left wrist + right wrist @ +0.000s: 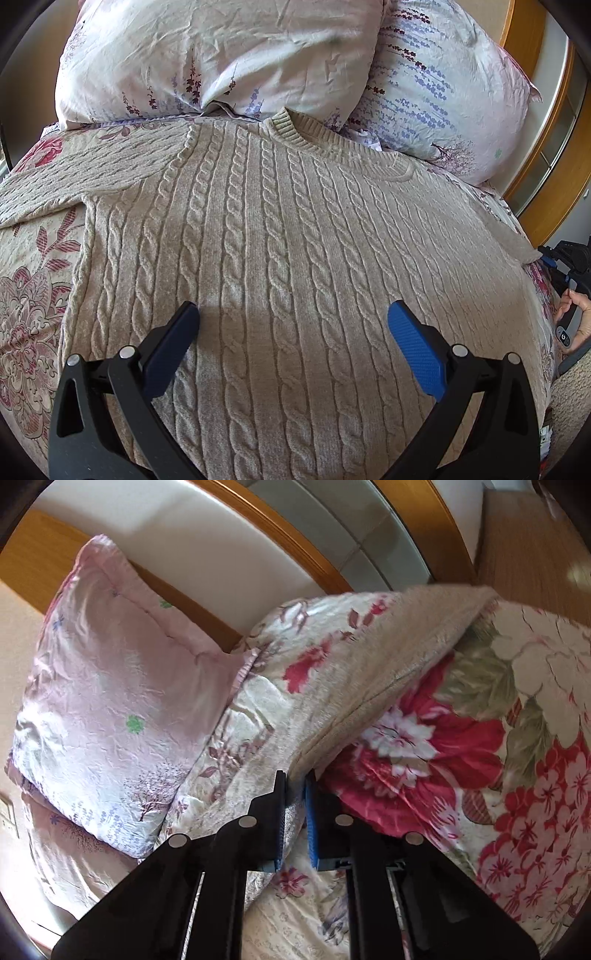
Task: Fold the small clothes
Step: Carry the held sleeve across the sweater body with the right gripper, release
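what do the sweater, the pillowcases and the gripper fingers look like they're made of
Sweater: soft beige knit, likely chenille or wool blend; raised cable twists and a ribbed collar, matte and fuzzy.
Pillowcases: thin woven cotton or blend; fine creases, printed flowers, slight sheen.
Fingers: likely hard black plastic with blue textured pads, perhaps rubber; the dotted grip pattern shows.

My left gripper [293,314] tilts downward, its jaws spread wide; the blue pad [415,350] of one finger faces inward and nothing lies between the pads. My right gripper [294,786] points shallowly downward, jaws drawn nearly together and clamped on the sweater's sleeve [388,672], whose cloth runs up out of the narrow gap between the pads. In the left wrist view, at the far right edge, my right hand [576,314] is wrapped around that gripper's handle, fingers curled.
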Demonstrator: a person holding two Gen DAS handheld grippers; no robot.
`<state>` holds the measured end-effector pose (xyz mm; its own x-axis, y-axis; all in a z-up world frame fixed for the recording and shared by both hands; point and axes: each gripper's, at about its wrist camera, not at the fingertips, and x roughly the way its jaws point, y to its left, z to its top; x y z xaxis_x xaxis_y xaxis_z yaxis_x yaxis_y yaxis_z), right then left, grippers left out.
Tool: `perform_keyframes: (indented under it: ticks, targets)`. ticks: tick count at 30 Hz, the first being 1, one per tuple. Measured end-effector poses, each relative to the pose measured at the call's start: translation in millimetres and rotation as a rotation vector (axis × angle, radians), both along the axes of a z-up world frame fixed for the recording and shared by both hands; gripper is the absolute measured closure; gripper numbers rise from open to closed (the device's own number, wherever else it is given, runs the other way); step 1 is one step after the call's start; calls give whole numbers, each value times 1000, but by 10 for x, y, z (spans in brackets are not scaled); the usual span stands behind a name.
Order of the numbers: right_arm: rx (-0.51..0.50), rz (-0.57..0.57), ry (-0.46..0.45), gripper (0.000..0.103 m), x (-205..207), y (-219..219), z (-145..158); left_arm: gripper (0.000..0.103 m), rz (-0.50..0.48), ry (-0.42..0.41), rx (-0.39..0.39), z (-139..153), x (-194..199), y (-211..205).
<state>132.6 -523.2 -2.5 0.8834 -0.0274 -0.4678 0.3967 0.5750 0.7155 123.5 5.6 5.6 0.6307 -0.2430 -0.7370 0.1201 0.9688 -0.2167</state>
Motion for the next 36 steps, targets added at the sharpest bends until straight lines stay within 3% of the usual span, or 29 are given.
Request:
perform_keyframes:
  ticks: [6, 10, 16, 21, 22, 23, 25, 26, 30, 34, 36]
  targets:
    - [-99, 171, -178, 93, 117, 439, 485, 2, 0, 0, 0, 5, 0, 0]
    - [-123, 356, -241, 93, 275, 970, 591, 2, 0, 0, -1, 9, 2, 0]
    - [-148, 623, -94, 93, 595, 1873, 252, 2, 0, -1, -6, 16, 2, 4]
    - [-184, 719, 91, 92, 654, 2266, -41, 2, 0, -2, -21, 26, -2, 24]
    - [-170, 733, 123, 85, 648, 2283, -63, 2, 0, -3, -24, 27, -4, 28]
    - [-145, 735, 133, 69, 603, 2259, -81, 2, 0, -3, -27, 28, -6, 31]
    - [-105, 690, 96, 46, 443, 2128, -26, 2, 0, -4, -33, 32, -6, 35]
    - [-92, 651, 63, 42, 352, 2025, 19, 2, 1, -4, -35, 34, -6, 36]
    - [44, 403, 10, 42, 73, 1386, 7, 2, 0, -5, -36, 39, -7, 28]
    - [234, 183, 52, 42, -16, 771, -266, 2, 1, -5, -40, 36, -9, 28]
    - [273, 126, 74, 42, -25, 595, -377, 2, 1, -5, -45, 35, -12, 27]
